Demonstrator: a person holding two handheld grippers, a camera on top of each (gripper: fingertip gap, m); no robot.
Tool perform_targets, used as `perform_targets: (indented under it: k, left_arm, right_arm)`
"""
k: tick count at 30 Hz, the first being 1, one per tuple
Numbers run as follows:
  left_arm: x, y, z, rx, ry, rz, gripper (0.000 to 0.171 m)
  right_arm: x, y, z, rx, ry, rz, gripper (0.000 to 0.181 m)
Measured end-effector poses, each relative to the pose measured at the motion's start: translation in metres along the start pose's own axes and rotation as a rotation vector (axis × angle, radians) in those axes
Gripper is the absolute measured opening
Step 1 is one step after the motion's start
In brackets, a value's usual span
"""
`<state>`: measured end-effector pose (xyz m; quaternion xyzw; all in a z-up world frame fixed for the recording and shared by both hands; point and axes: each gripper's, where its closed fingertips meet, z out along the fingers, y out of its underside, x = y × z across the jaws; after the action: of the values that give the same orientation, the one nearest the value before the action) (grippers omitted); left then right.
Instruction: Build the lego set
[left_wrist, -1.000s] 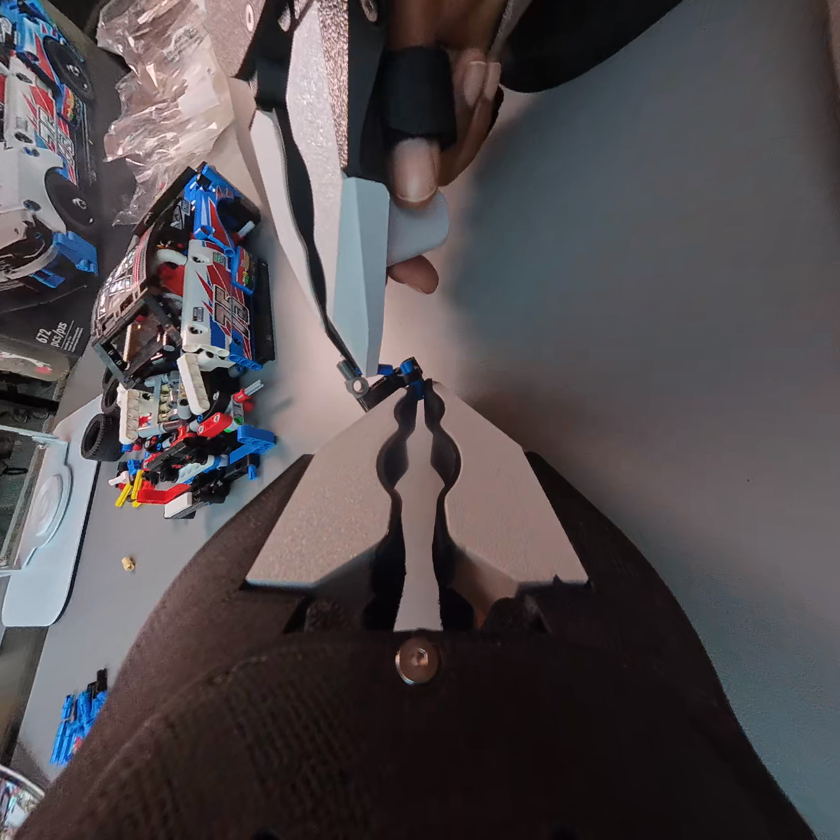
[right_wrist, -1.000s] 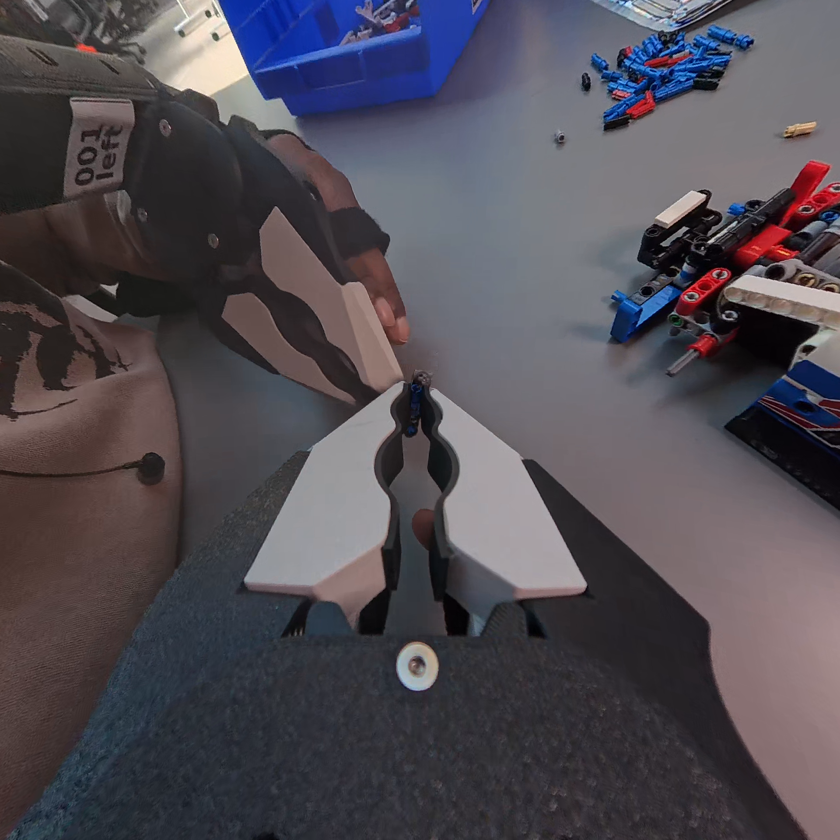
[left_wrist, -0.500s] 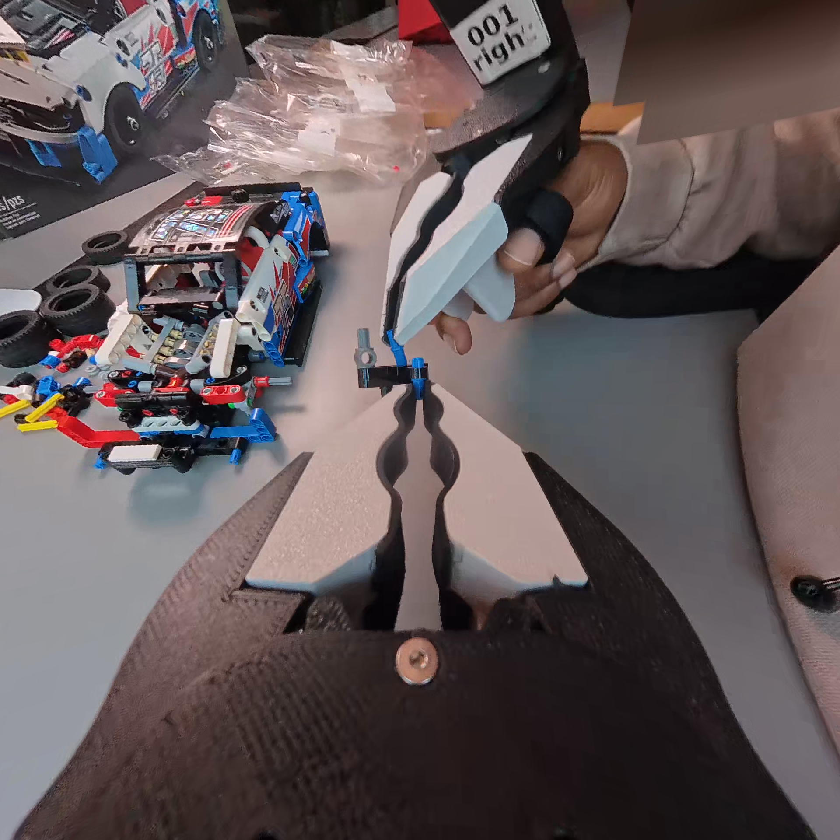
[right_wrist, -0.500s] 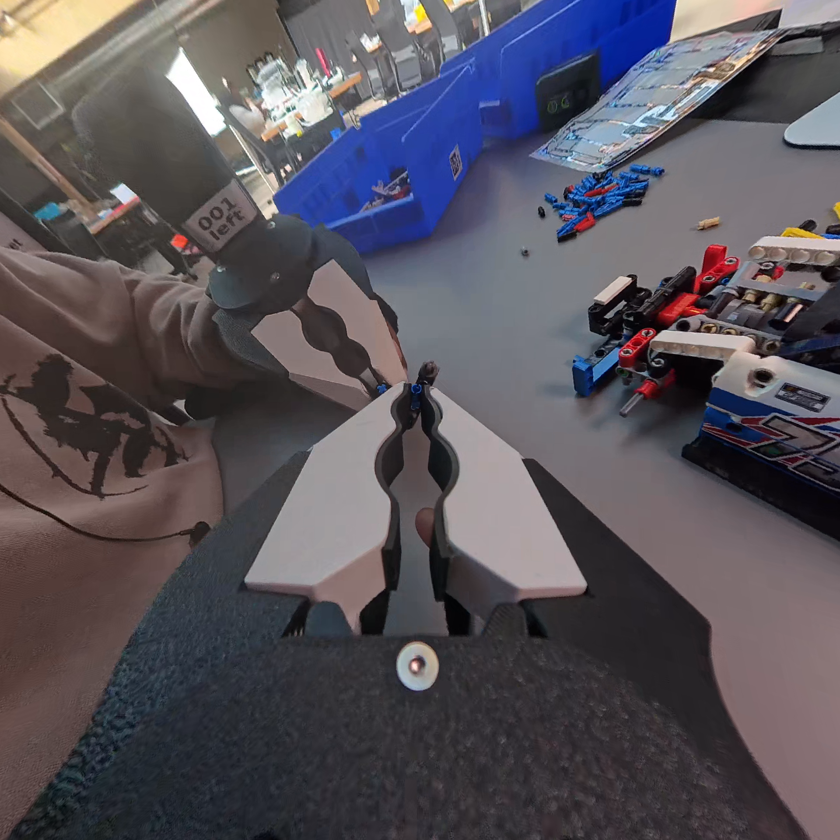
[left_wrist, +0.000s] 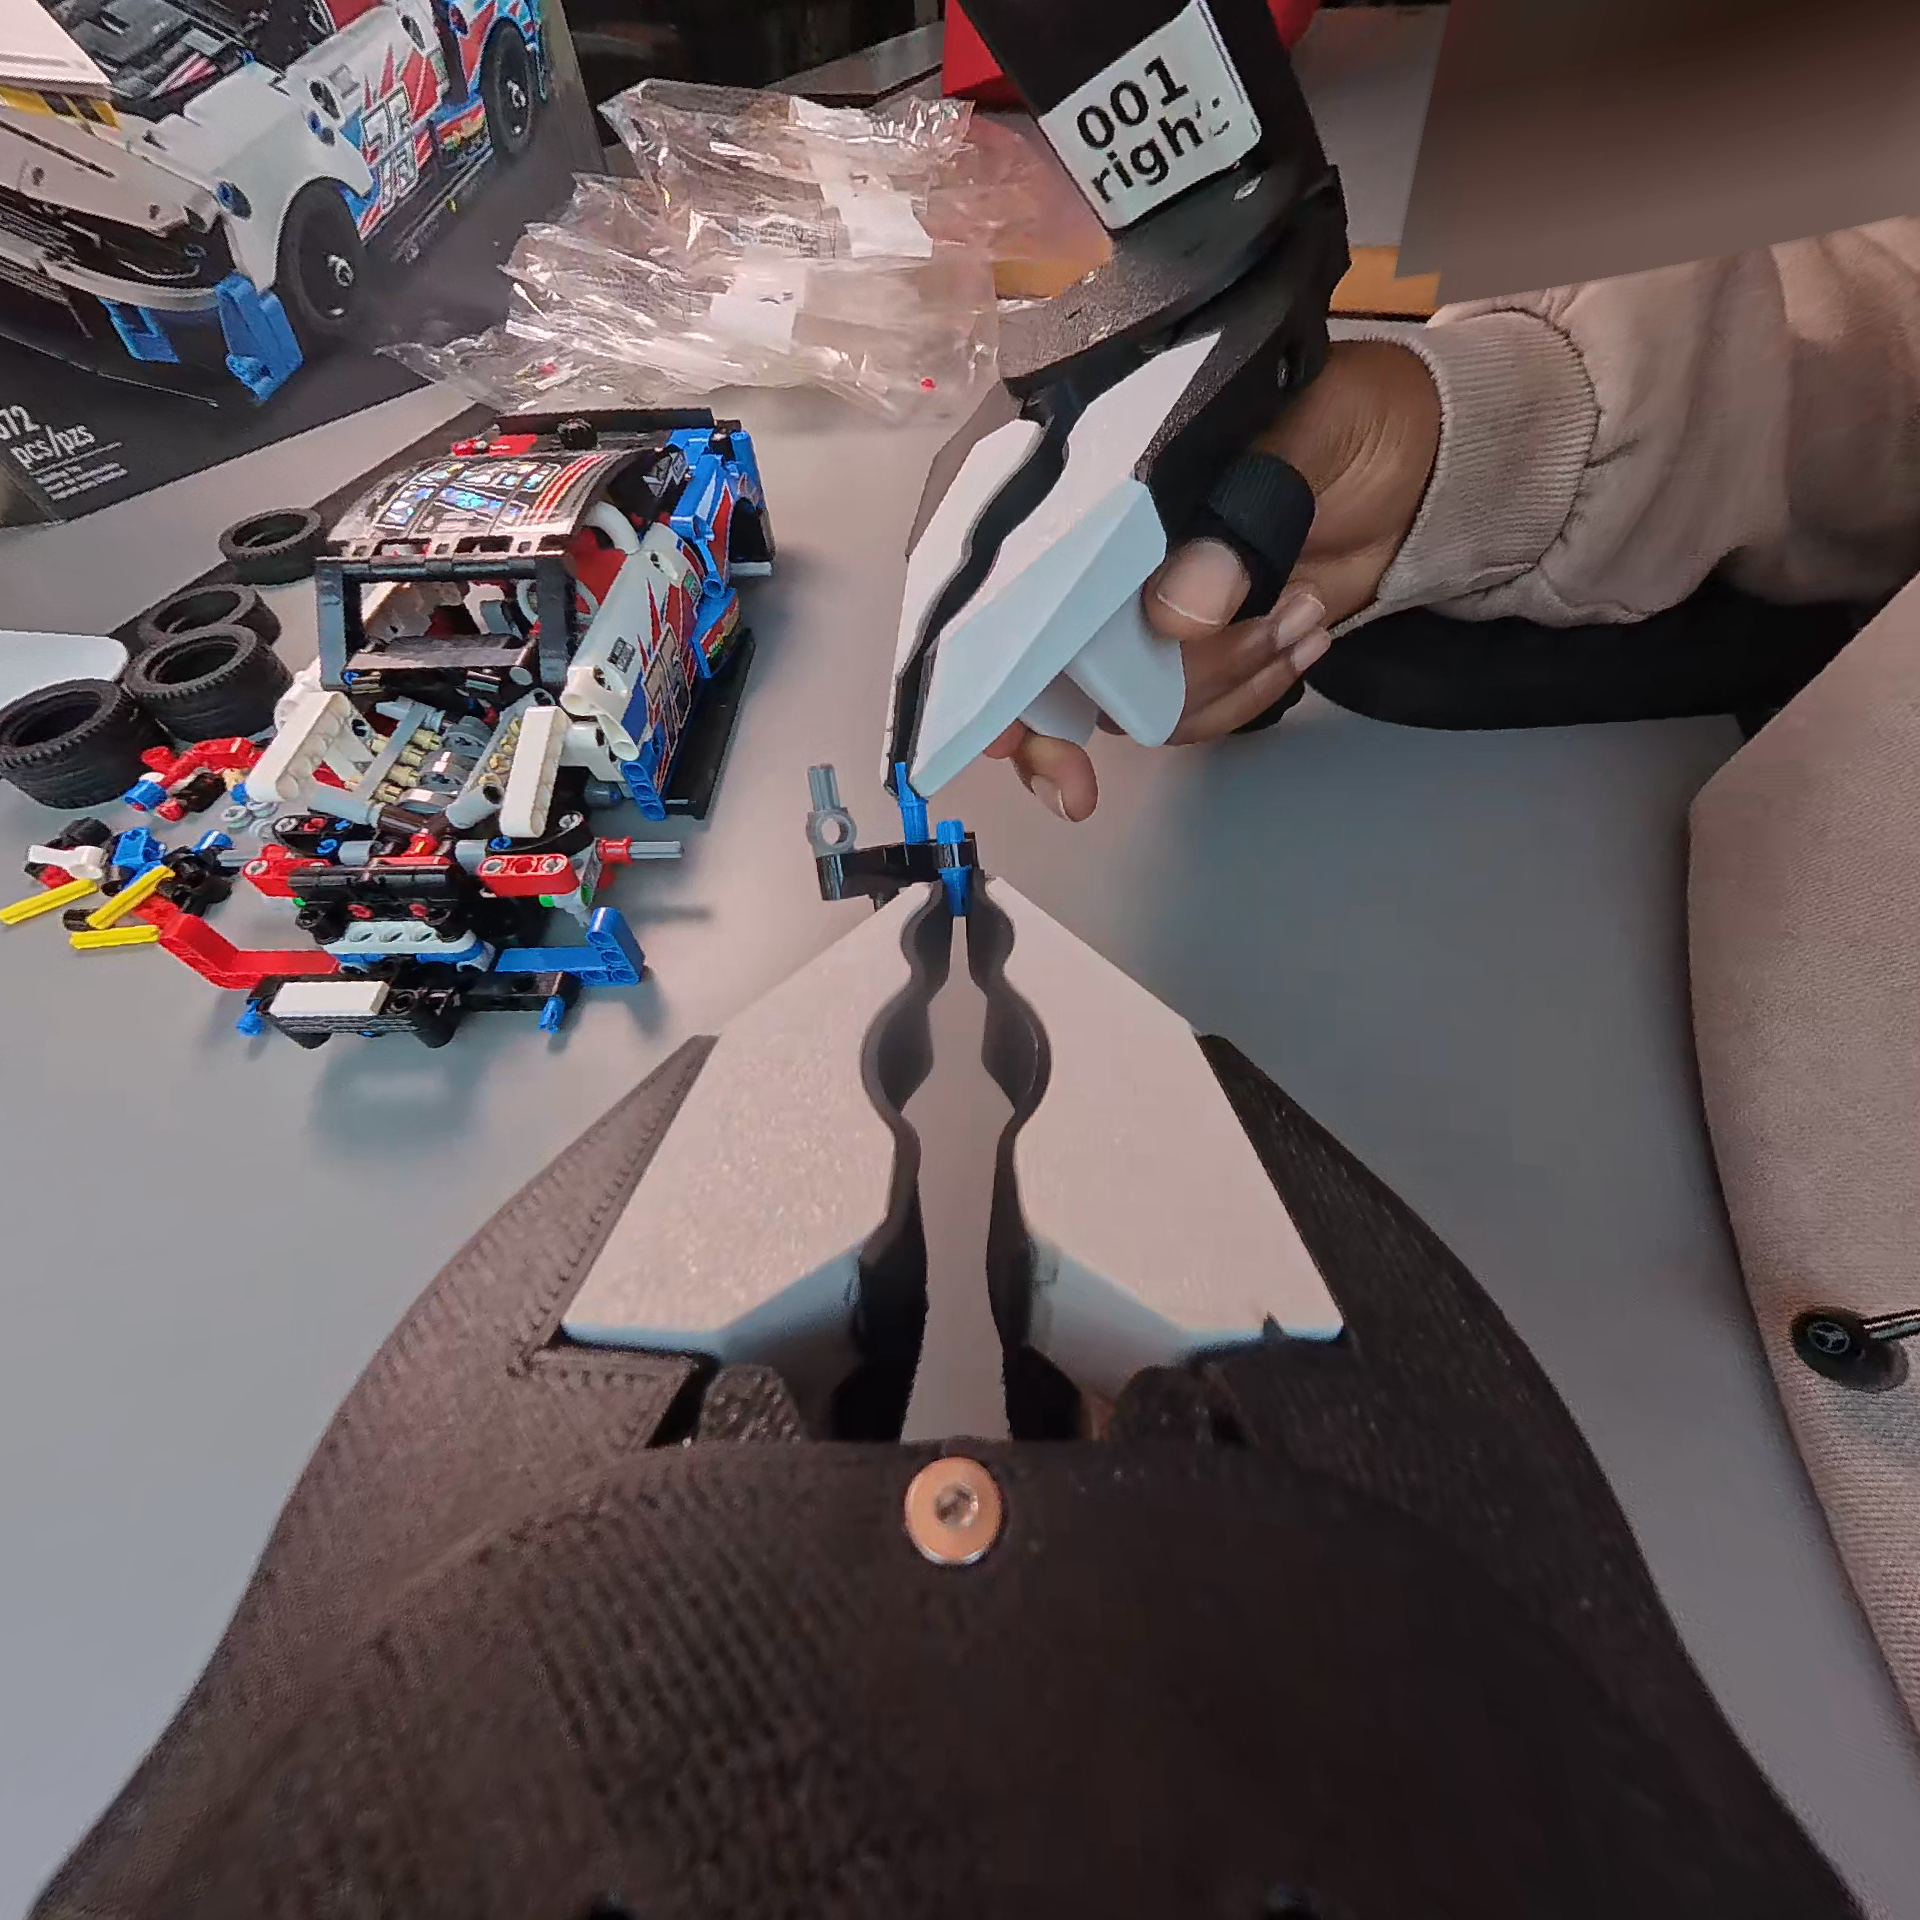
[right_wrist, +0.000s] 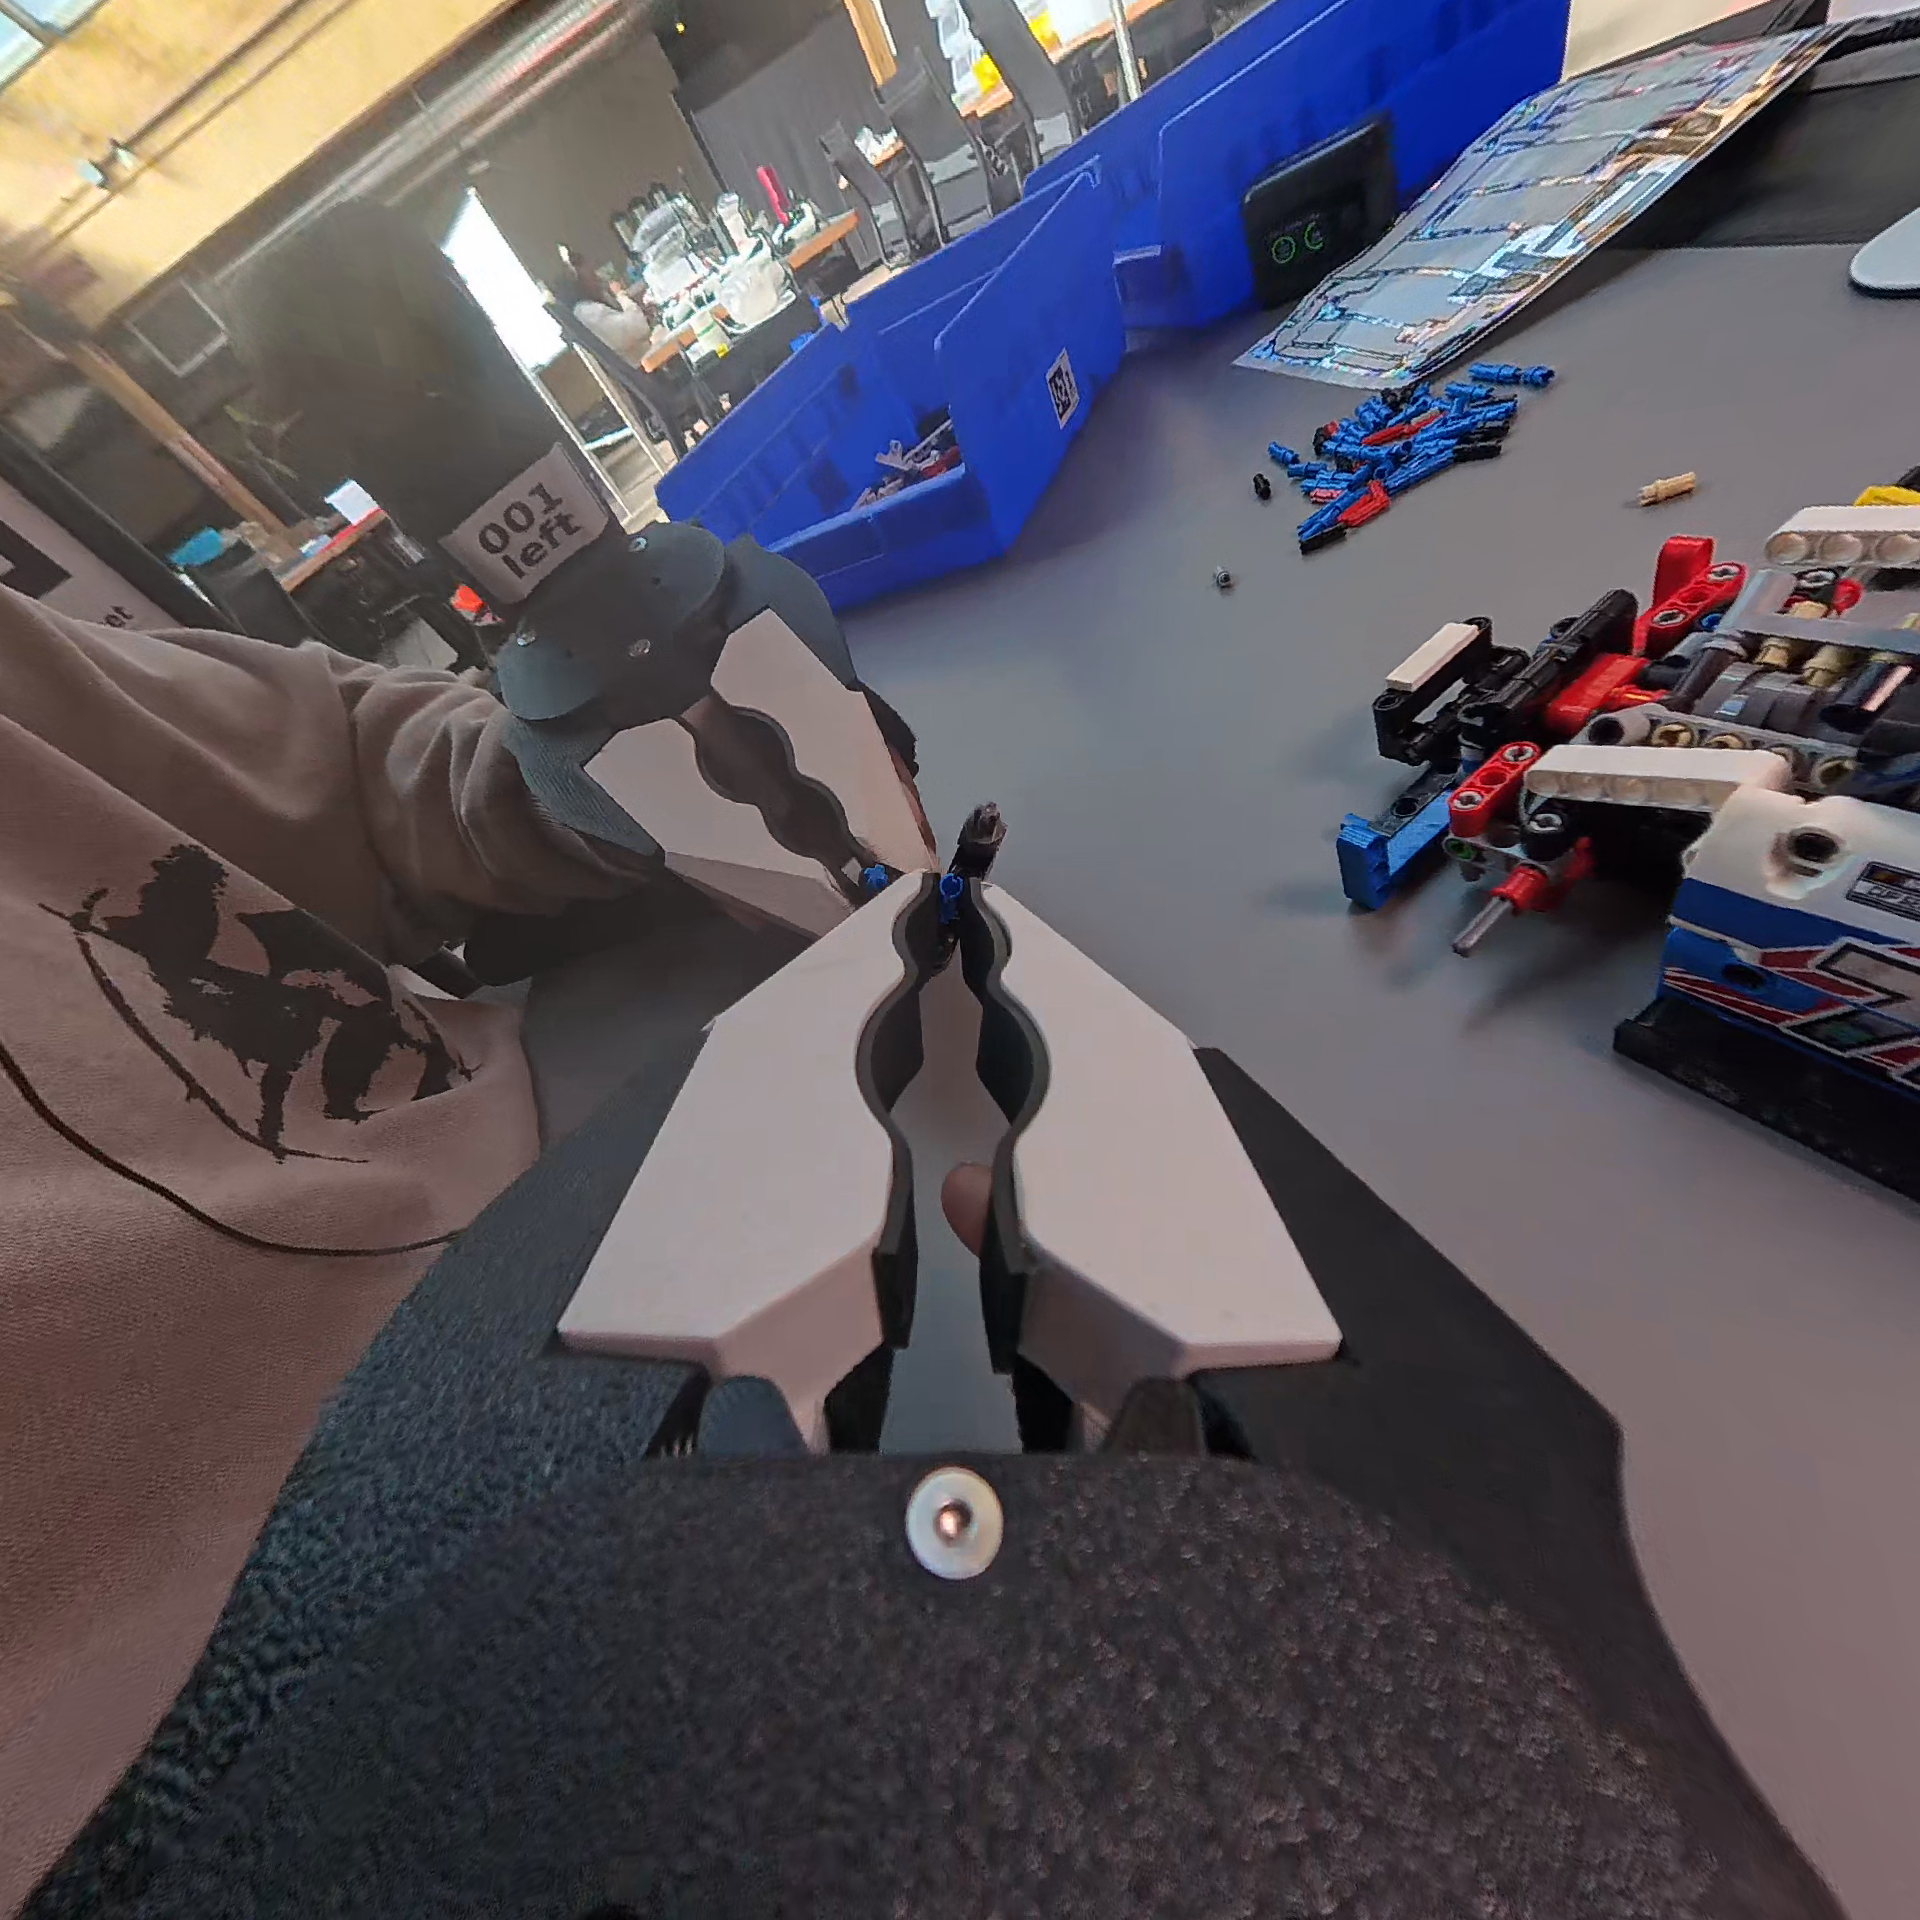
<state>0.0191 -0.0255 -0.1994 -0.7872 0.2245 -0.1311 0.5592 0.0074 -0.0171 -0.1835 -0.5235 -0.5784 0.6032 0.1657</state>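
My left gripper (left_wrist: 954, 896) is shut on a small subassembly (left_wrist: 883, 857): a black beam with blue pins and a grey connector at its left end, held above the grey table. My right gripper (right_wrist: 948, 896) is shut on a blue pin (right_wrist: 948, 885) that meets the beam from above. It also shows in the left wrist view (left_wrist: 906, 774), tip to tip with my left gripper. The left gripper shows in the right wrist view (right_wrist: 883, 868). The half-built race car (left_wrist: 540, 644) stands to the left, and it shows at the right of the right wrist view (right_wrist: 1714, 810).
Black tyres (left_wrist: 156, 686) and loose red, yellow and blue pieces (left_wrist: 104, 894) lie left of the car. Clear plastic bags (left_wrist: 748, 239) and the set's box (left_wrist: 208, 208) stand behind. A pile of blue pins (right_wrist: 1392, 447), an instruction booklet (right_wrist: 1538, 229) and blue bins (right_wrist: 935, 416) lie farther off. My two grippers' fingertips are within a few centimetres of each other.
Both views have swung from looking down at the table to looking level across it. The grippers stay tip to tip on the small subassembly, and over the last half second they barely move.
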Motion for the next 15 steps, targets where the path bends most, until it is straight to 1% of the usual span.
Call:
perform_targets:
  k: [3,7,11,13,15]
  left_arm:
    - [-0.0021,0.0019,0.0004,-0.021,-0.042,0.058,0.001]
    - [-0.0035,0.0033,0.0012,-0.039,-0.083,0.146,0.001]
    - [-0.0023,-0.0001,-0.0006,-0.023,-0.095,0.176,0.001]
    - [-0.0023,-0.0046,-0.0024,0.004,-0.088,0.154,0.001]
    - [-0.003,-0.0055,-0.0024,0.005,-0.093,0.154,0.001]
  right_arm:
    - [0.0019,0.0015,0.0019,-0.01,0.042,-0.021,0.001]
    - [0.0035,0.0025,0.0016,-0.007,0.03,0.007,0.001]
    - [-0.0001,0.0006,-0.0001,0.008,0.006,0.019,0.001]
    - [-0.0014,-0.0011,-0.0001,0.022,0.01,0.011,0.001]
    - [-0.0031,-0.0017,0.0006,0.028,0.014,-0.007,0.002]
